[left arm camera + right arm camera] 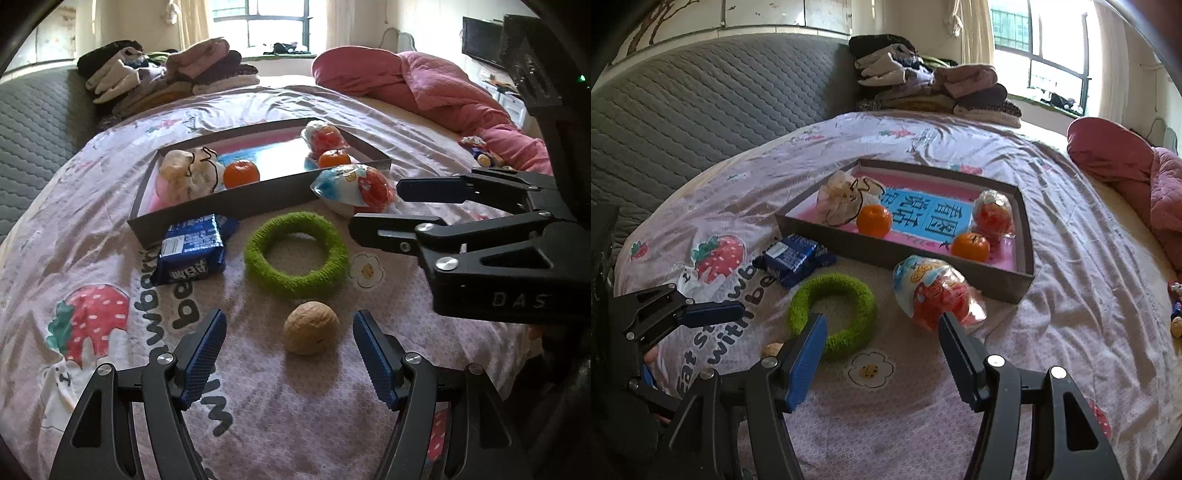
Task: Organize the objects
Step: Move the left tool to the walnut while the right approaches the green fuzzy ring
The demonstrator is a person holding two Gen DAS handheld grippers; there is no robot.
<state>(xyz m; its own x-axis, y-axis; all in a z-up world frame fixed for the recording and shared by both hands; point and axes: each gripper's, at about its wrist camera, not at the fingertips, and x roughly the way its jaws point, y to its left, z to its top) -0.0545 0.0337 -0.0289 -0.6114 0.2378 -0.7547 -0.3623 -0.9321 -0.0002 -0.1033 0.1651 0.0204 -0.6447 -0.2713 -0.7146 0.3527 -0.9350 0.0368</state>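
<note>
Left gripper [290, 354] is hanging wide and empty, framing the walnut [311, 328] on the sheet, near the green ring [295, 254]; right gripper [882, 334] is waiting wide, empty; pick step likely; next: lower, close, carry to tray [258, 206].

1. Bed [280, 406] with strawberry-print sheet.
2. Grey quilted headboard [701, 107].
3. Folded clothes stack [162, 74].
4. Pink quilt [424, 81], bunched.
5. Barred window [262, 26], daylight, pale curtains.
6. Wall-mounted television [482, 40].
</note>
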